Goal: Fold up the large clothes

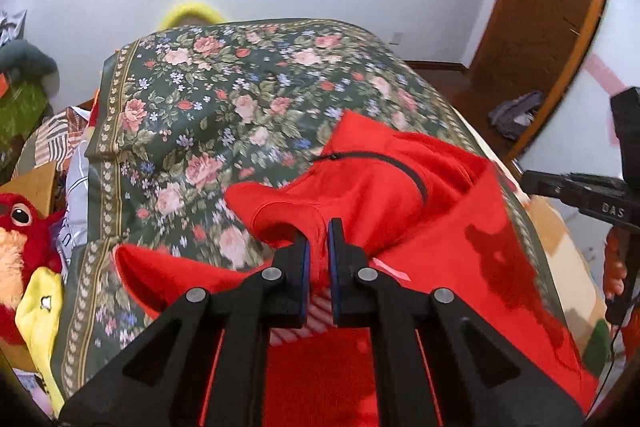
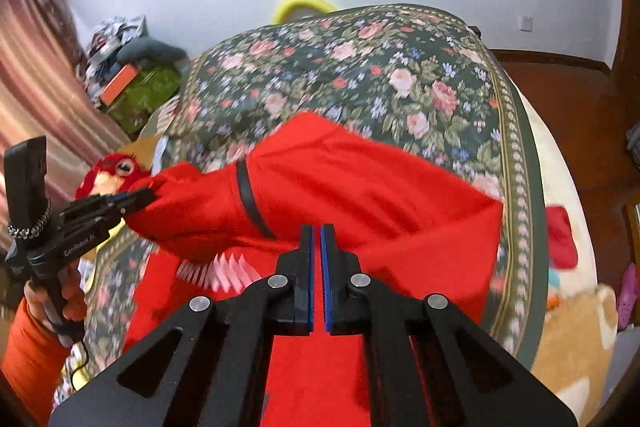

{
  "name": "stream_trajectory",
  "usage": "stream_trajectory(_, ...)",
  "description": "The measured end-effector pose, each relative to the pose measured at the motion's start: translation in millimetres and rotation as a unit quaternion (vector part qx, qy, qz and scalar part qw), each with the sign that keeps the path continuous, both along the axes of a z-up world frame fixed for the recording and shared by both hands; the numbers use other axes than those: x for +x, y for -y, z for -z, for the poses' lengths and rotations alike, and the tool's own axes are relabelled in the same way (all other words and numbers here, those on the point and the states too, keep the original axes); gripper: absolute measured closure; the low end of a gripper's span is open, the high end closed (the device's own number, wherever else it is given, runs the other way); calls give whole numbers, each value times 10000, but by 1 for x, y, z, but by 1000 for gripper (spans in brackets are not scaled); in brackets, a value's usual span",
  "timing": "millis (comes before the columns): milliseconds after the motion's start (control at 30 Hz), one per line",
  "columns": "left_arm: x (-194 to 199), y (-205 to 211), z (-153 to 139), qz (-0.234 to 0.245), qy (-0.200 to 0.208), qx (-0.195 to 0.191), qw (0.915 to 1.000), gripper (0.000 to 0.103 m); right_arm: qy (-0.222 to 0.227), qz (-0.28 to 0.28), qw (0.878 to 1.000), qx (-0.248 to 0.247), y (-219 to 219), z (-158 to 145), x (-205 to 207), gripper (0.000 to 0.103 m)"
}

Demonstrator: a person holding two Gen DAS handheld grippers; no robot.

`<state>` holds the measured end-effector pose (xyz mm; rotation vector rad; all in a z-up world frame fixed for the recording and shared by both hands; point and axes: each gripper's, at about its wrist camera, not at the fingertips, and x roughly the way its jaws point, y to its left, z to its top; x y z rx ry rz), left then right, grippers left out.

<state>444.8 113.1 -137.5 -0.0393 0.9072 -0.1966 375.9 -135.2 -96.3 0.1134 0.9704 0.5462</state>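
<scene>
A large red fleece garment (image 1: pixel 400 195) with a black zipper (image 1: pixel 384 159) is held up over a floral bedspread (image 1: pixel 224 99). My left gripper (image 1: pixel 319 231) is shut on a fold of the red cloth. My right gripper (image 2: pixel 318 231) is shut on the garment's (image 2: pixel 360 187) near edge, with a black trim line (image 2: pixel 248 195) to its left. In the right wrist view the left gripper (image 2: pixel 132 201) pinches the garment's left end. In the left wrist view the right gripper (image 1: pixel 532 183) enters from the right edge.
A red plush bird (image 1: pixel 20 227) and yellow toy (image 1: pixel 40 299) lie left of the bed. A wooden door (image 1: pixel 540 27) stands at the right. Boxes and bags (image 2: pixel 132 91) pile at the far left by a curtain. Soft toys (image 2: pixel 576 327) lie right of the bed.
</scene>
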Motion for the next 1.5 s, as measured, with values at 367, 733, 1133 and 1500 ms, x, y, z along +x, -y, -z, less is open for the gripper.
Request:
stream_trajectory(367, -110, 43, 62, 583, -525, 261, 9966, 96, -145, -261, 9983, -497, 0, 30, -85, 100)
stream_trajectory(733, -168, 36, 90, 461, -922, 513, 9933, 75, -477, -148, 9965, -665, 15, 45, -106, 83)
stream_trajectory(1133, -146, -44, 34, -713, -63, 303, 9970, 47, 140, -329, 9972, -656, -63, 3, -59, 36)
stream_trajectory(1500, -112, -71, 85, -843, -349, 530, 9944, 47, -197, -179, 9924, -1198, -145, 41, 44, 33)
